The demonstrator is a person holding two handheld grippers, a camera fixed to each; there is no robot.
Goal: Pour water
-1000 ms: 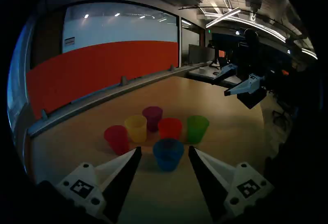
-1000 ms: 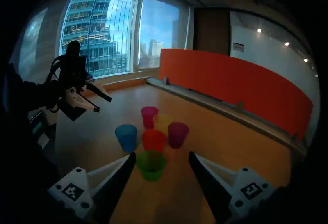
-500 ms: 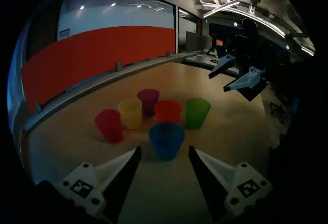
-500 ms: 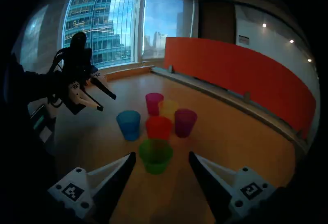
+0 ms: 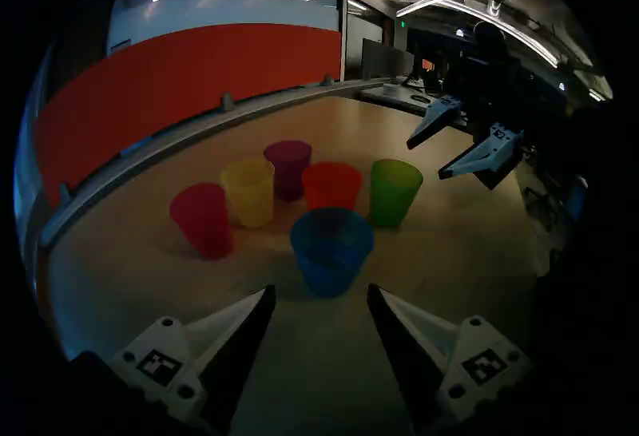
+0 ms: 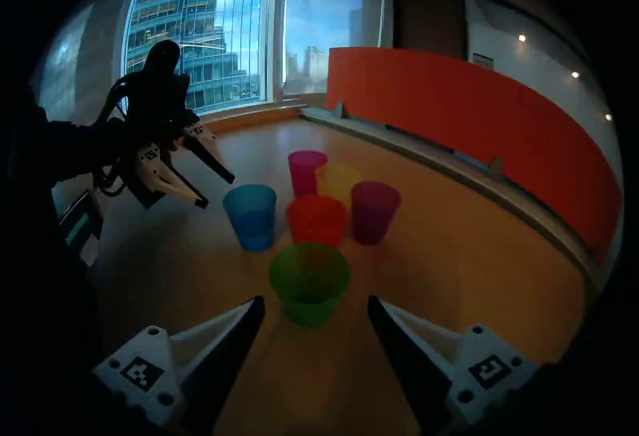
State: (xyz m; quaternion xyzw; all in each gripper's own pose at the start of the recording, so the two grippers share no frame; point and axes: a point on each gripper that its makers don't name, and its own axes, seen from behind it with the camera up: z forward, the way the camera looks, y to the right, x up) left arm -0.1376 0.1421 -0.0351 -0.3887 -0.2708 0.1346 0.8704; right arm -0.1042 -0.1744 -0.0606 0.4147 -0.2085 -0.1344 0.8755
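Wooden tabletop (image 5: 447, 252) carries six coloured plastic cups (image 5: 249, 190) clustered together. The left gripper (image 5: 319, 291) hovers with its fingers spread wide, the blue cup (image 5: 331, 251) standing just beyond their tips. The right gripper (image 6: 316, 300), fingers likewise spread apart, faces the green cup (image 6: 310, 283) without touching it.

Both views look low and near, from neighbouring sides, onto the same cups (image 5: 331, 184).
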